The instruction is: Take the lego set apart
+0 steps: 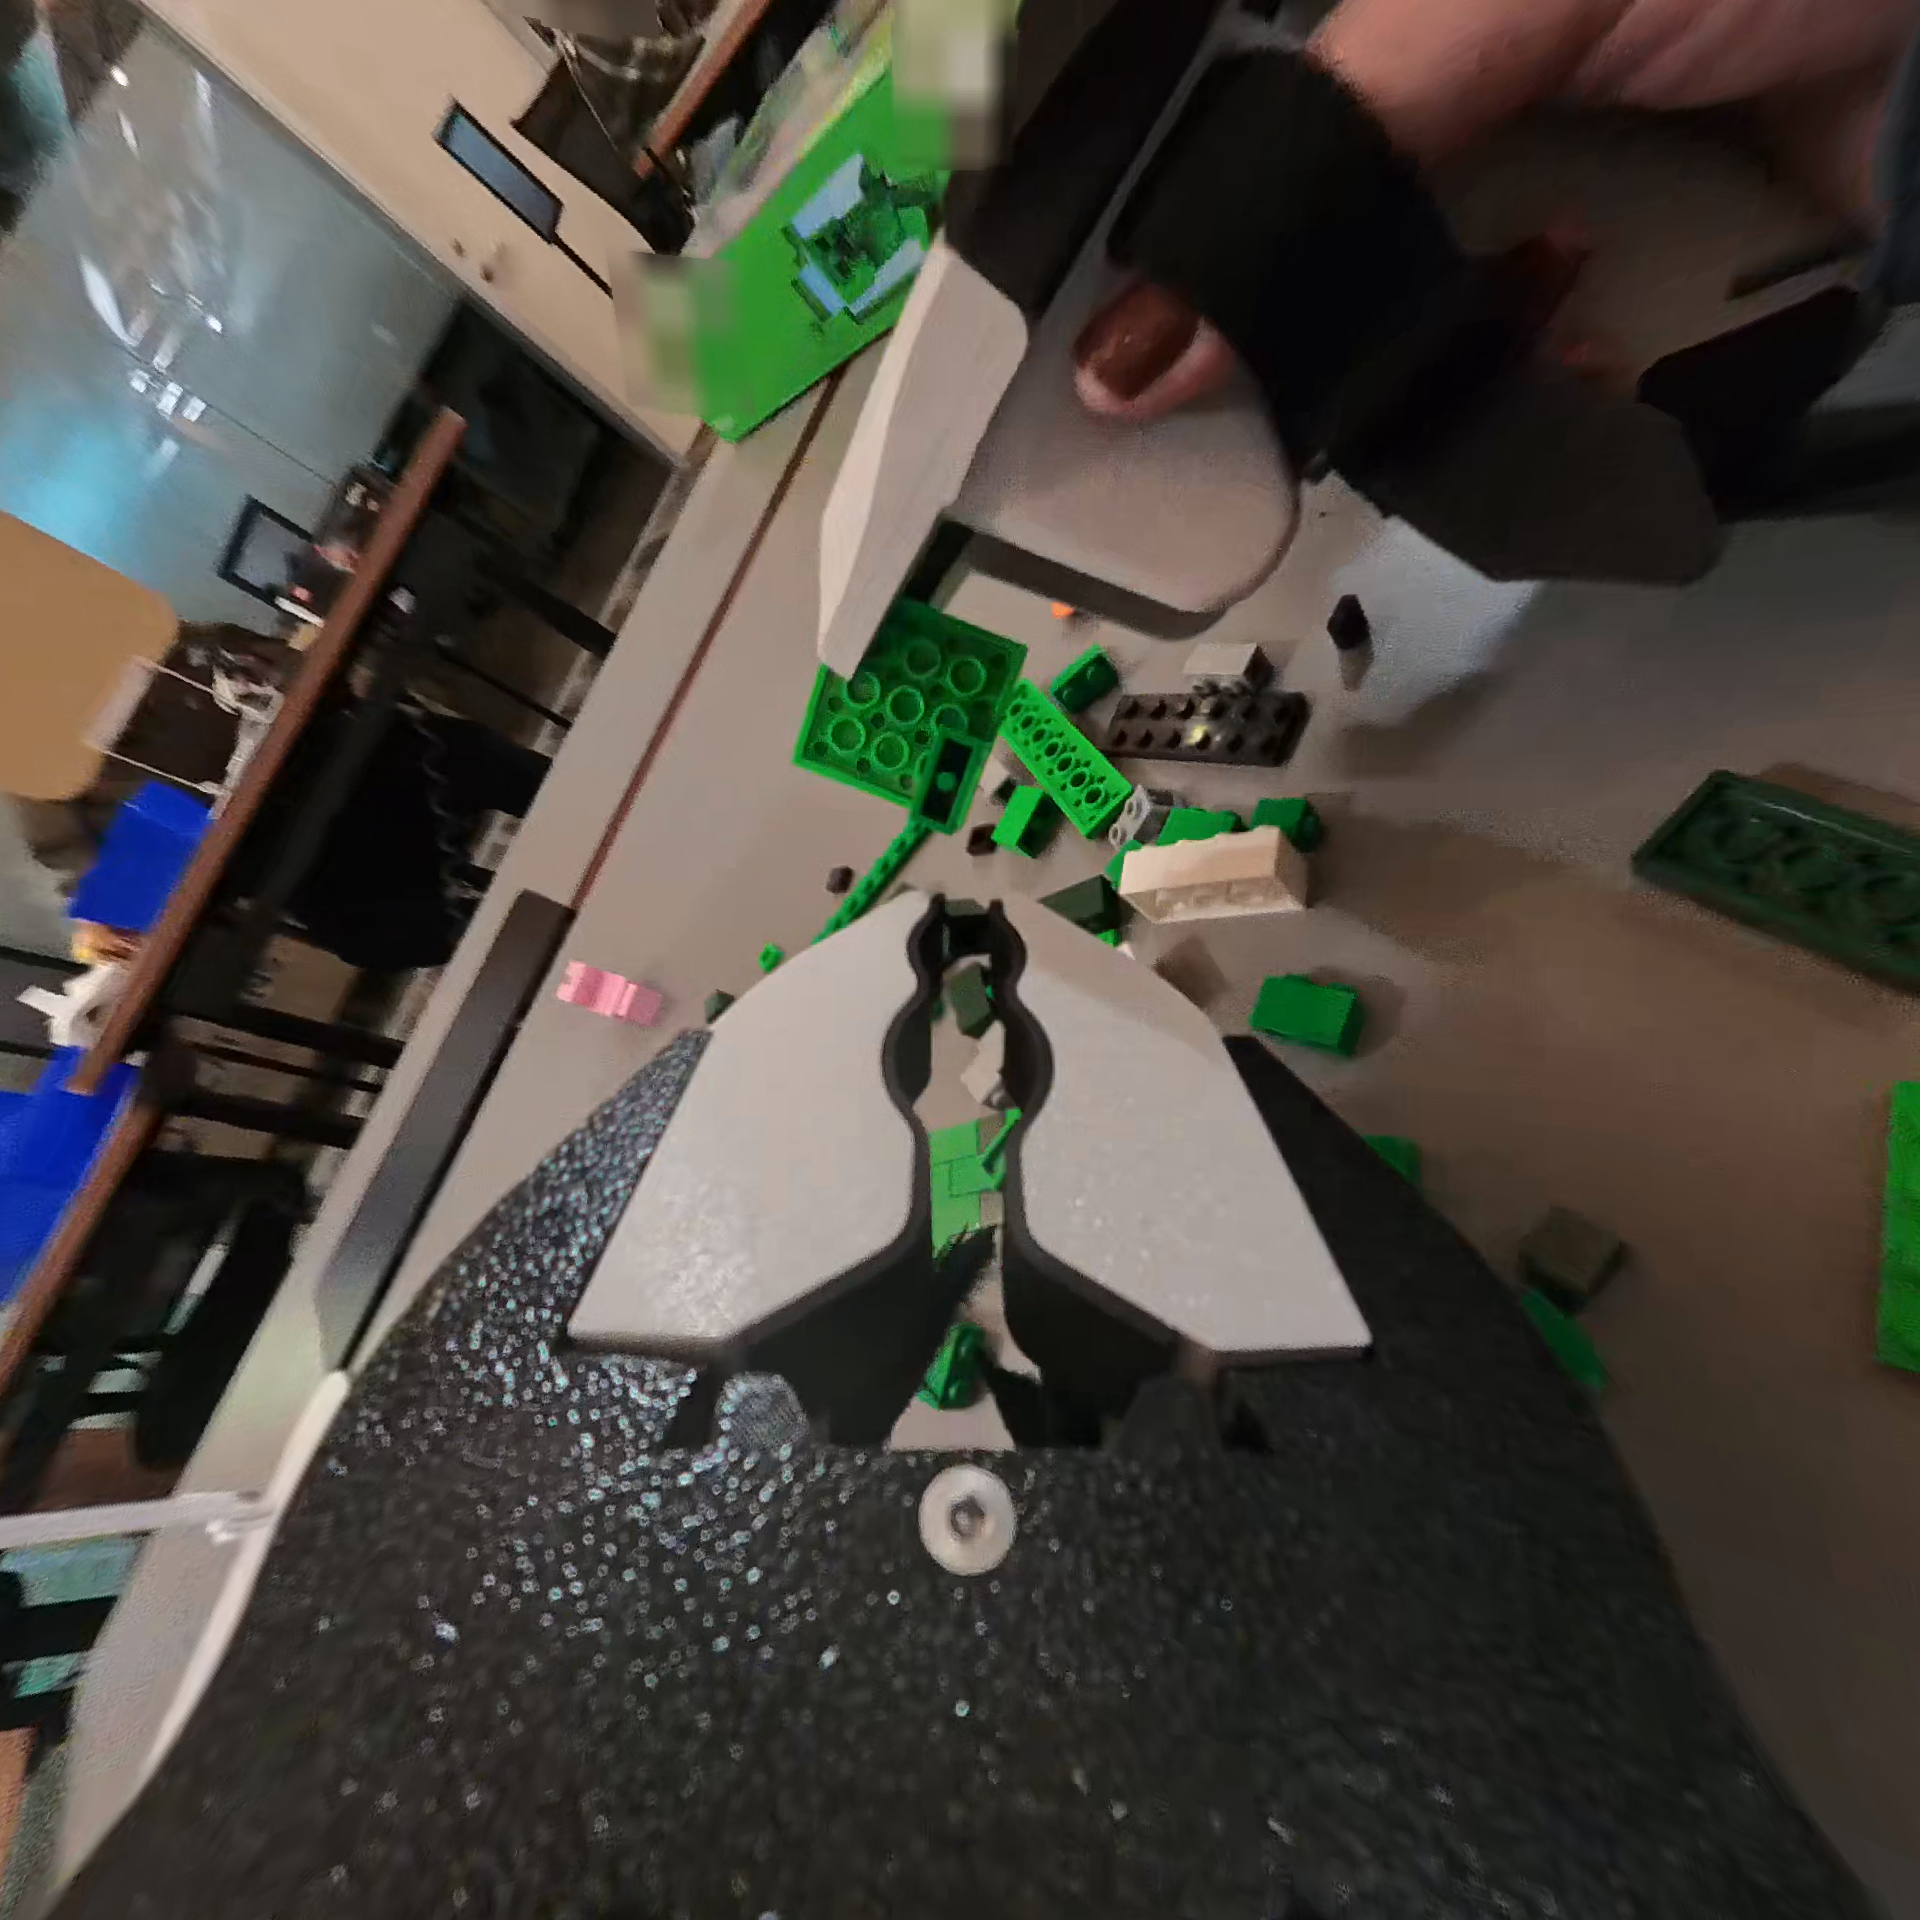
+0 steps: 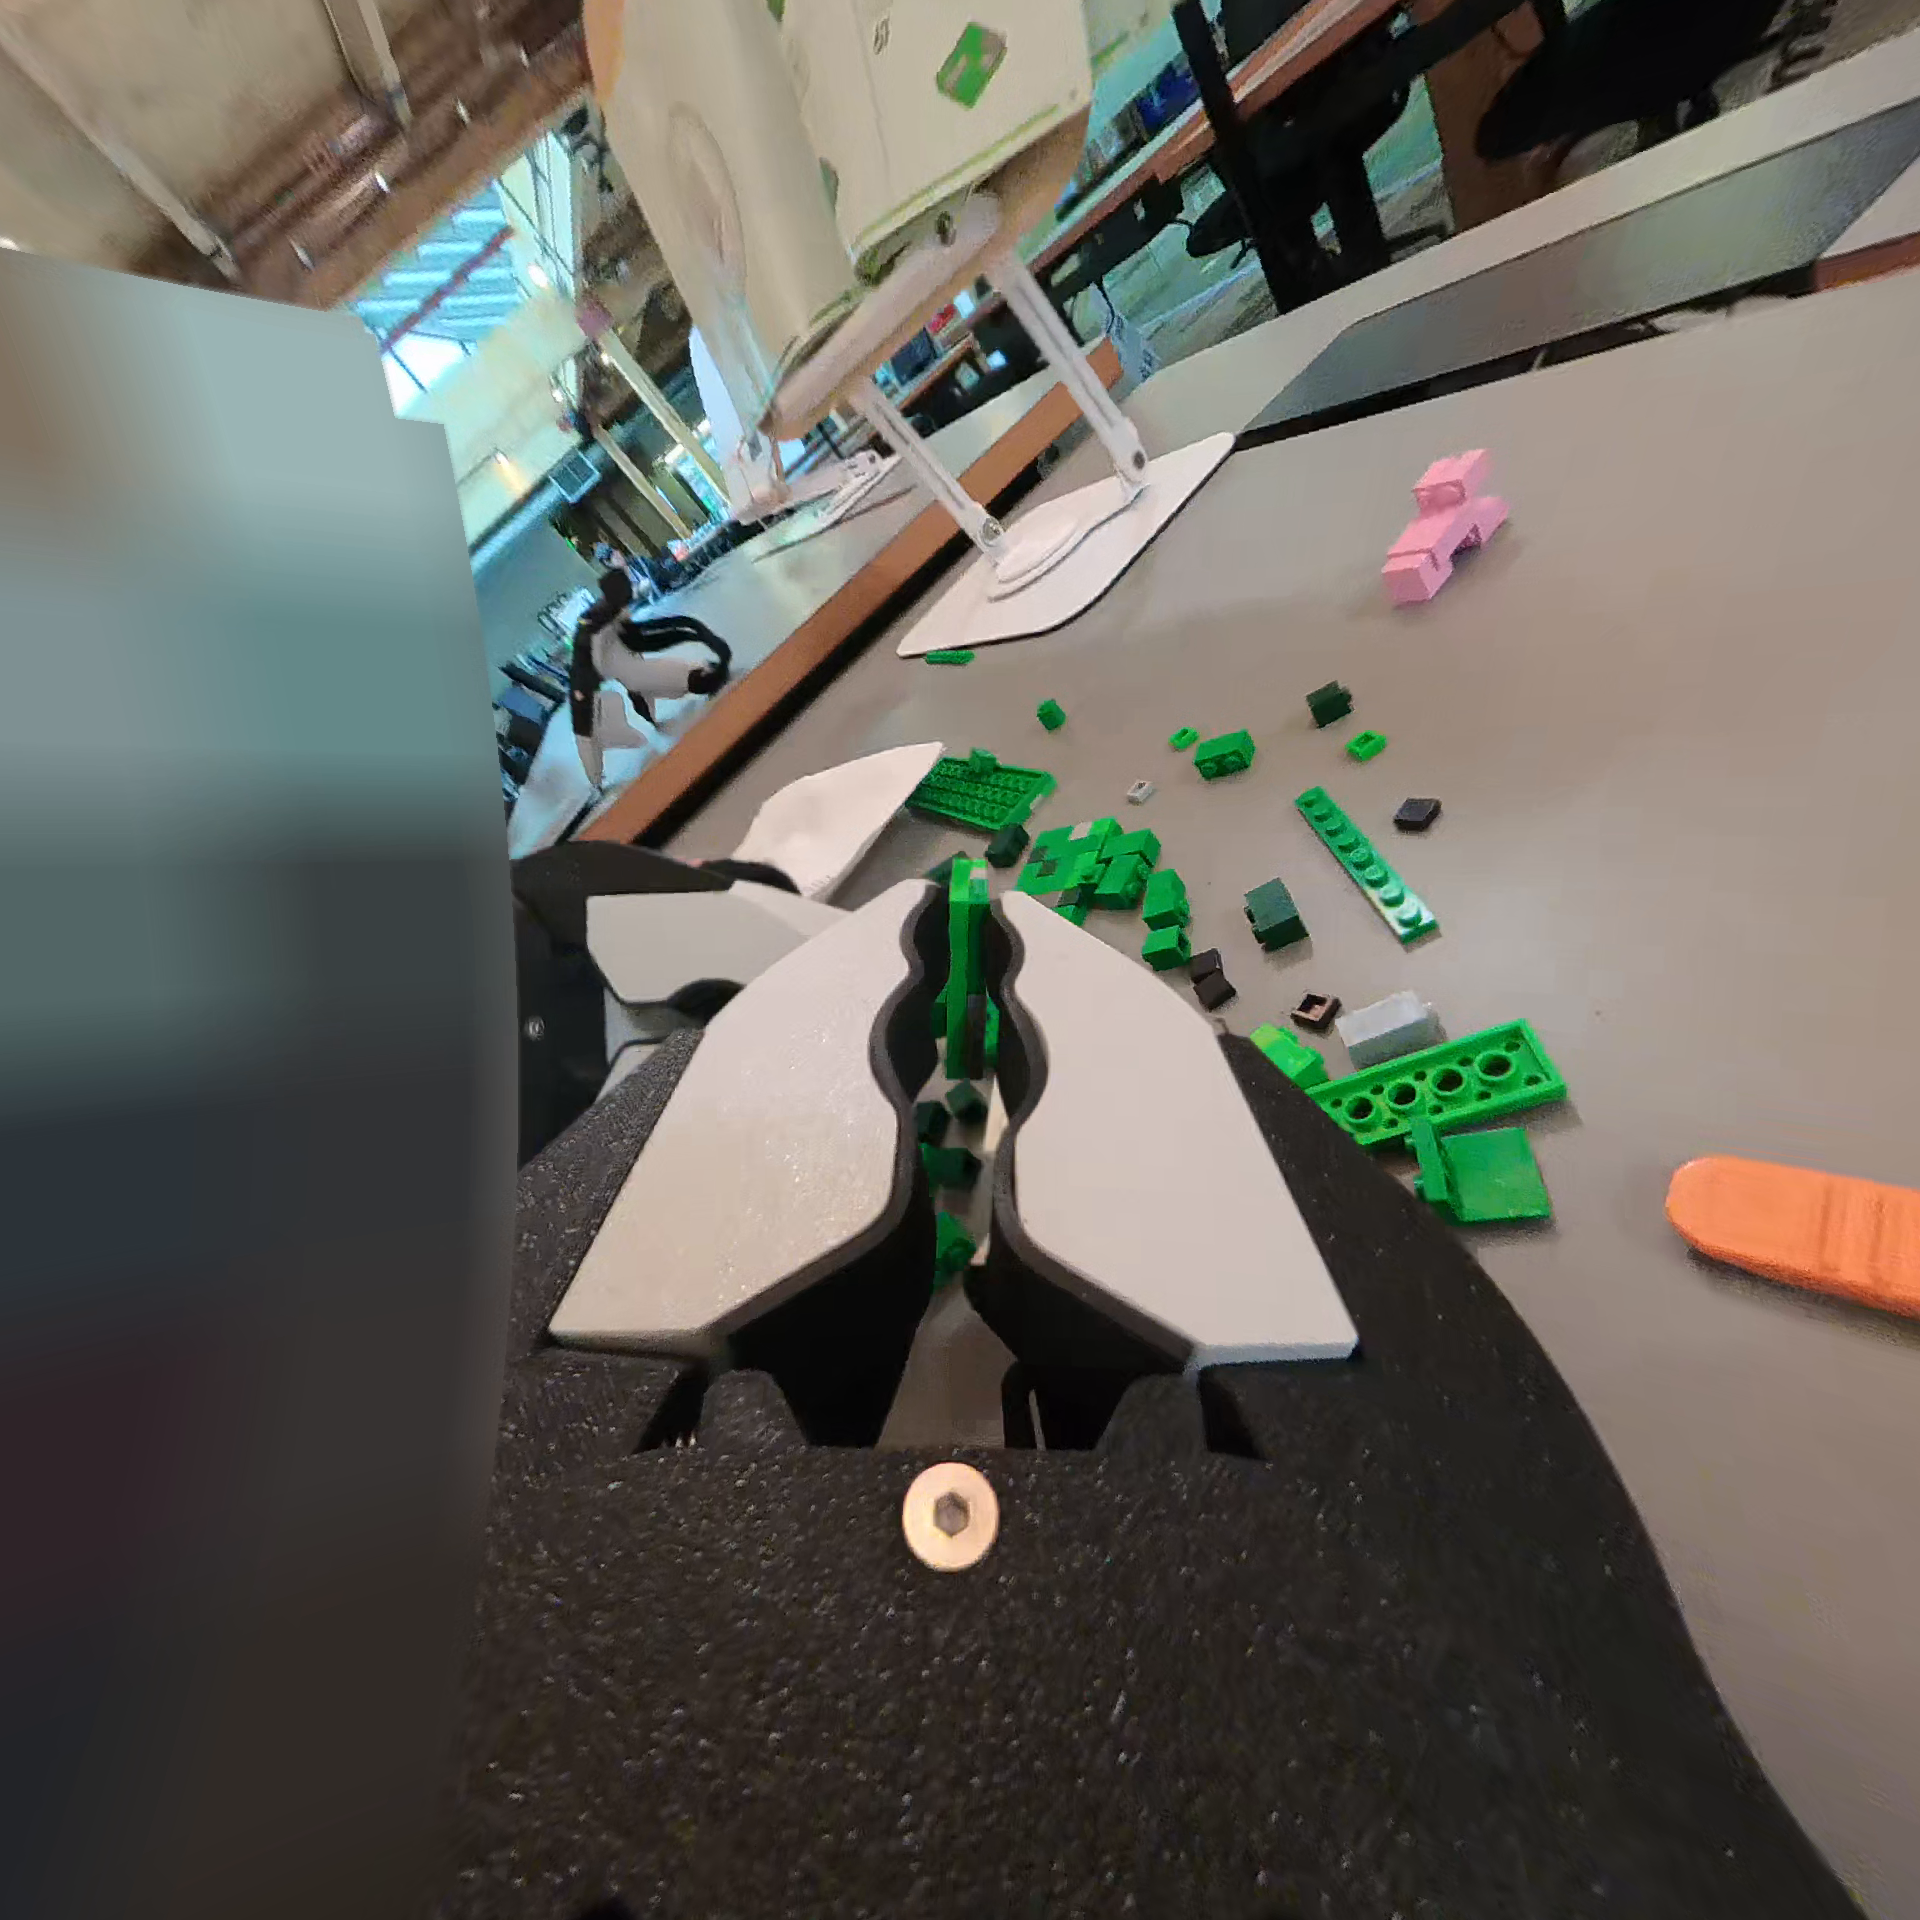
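Loose lego pieces lie across the grey table (image 1: 1558, 1091). My left gripper (image 1: 968, 916) is tilted over them, its jaws almost together on a small dark piece at the tips. My right gripper (image 2: 971, 914) is shut on an upright stack of thin green plates (image 2: 968, 977). One of its fingers (image 1: 914, 468) shows at the top of the left wrist view, held by a hand in a black fingerless glove (image 1: 1351, 260). A white finger (image 2: 831, 821) of the left gripper shows beside my right gripper's tips.
A square green plate (image 1: 904, 707), a black plate (image 1: 1205, 722), a white brick (image 1: 1216, 878) and a dark green plate (image 1: 1787, 873) lie ahead. A pink figure (image 2: 1444, 530), an orange separator tool (image 2: 1808, 1226), a holed green plate (image 2: 1444, 1081) and a white stand (image 2: 1060, 540) are on the table. The left gripper's tips are roughly 4 cm from the right gripper's.
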Tool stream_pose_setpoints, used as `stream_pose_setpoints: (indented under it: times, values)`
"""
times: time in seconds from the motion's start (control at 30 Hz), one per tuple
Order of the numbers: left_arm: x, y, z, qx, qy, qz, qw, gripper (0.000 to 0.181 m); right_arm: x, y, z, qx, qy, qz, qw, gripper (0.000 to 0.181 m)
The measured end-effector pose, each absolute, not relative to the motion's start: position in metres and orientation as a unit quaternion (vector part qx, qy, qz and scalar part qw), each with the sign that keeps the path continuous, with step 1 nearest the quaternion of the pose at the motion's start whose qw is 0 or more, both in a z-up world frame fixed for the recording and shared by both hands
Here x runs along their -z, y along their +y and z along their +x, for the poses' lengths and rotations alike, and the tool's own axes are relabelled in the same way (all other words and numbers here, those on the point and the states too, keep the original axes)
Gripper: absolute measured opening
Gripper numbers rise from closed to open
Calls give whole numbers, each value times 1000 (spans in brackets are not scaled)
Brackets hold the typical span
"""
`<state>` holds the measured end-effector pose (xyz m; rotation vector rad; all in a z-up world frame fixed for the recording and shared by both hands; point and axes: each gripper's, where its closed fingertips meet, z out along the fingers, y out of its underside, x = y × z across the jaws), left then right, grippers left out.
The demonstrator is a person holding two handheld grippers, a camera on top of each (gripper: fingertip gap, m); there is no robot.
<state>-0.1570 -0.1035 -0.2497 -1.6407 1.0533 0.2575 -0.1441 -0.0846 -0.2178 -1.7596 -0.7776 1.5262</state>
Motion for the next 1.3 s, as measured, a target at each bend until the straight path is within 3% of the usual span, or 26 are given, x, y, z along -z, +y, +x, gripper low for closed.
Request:
stream_pose_setpoints:
  times: [0.17, 0.33, 0.53, 0.67, 0.8, 1.1, 1.3]
  values:
    - [241, -105, -156, -79, 432, -684, 582, 22, 222, -89, -149, -587, -317, -671, 324, 6]
    - [241, -111, -145, -106, 474, -649, 585, 9, 226, -100, -158, -573, -346, -671, 320, 6]
    - [235, -108, -148, -218, 500, -613, 571, 7, 224, -90, -154, -646, -223, -678, 268, 5]
    - [252, -104, -153, -231, 505, -638, 533, 7, 218, -74, -139, -646, -188, -676, 301, 5]
    - [253, -101, -161, -136, 439, -705, 540, 8, 209, -72, -134, -596, -254, -670, 362, 6]
    - [250, -107, -166, 78, 352, -764, 535, 38, 216, -88, -144, -492, -418, -640, 417, 5]
    - [227, -118, -150, 232, 299, -740, 556, 37, 201, -102, -143, -358, -543, -538, 535, 5]
